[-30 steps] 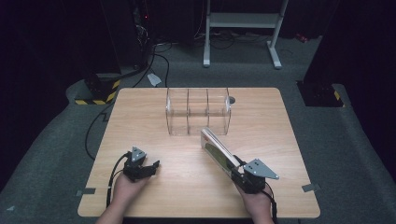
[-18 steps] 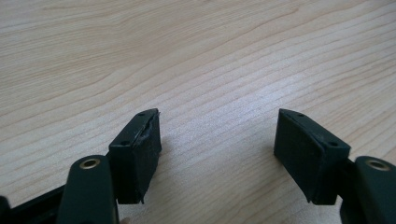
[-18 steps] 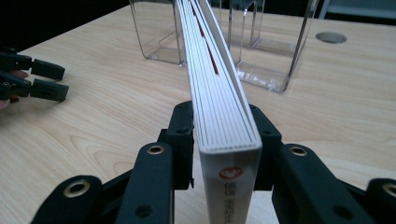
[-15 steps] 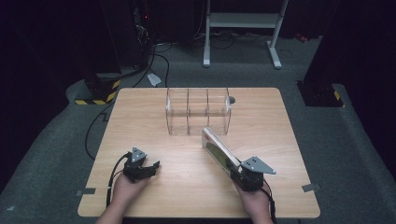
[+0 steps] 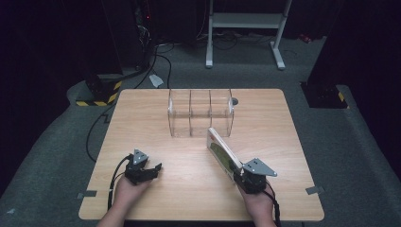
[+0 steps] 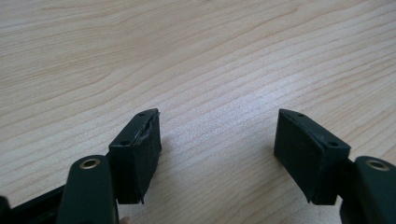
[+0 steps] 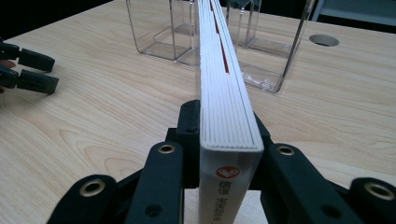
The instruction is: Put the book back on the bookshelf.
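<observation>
The right gripper [image 5: 249, 177] is clamped on a book [image 7: 224, 88], its jaws pressed flat against the two covers near the spine end, so the book stands on edge with the page block up. From those jaws the book's long axis runs straight ahead toward the clear divided organiser [image 5: 200, 112], and its far end sits just short of the organiser's open front, roughly in line with one of the right-hand slots. What the coming move probably depends on is keeping that axis parallel to the dividers as the book is pushed forward. The left gripper [image 6: 217, 144] rests on the bare wooden table [image 5: 142, 118] well off to the side, jaws apart and holding nothing, much farther from the book than the right
</observation>
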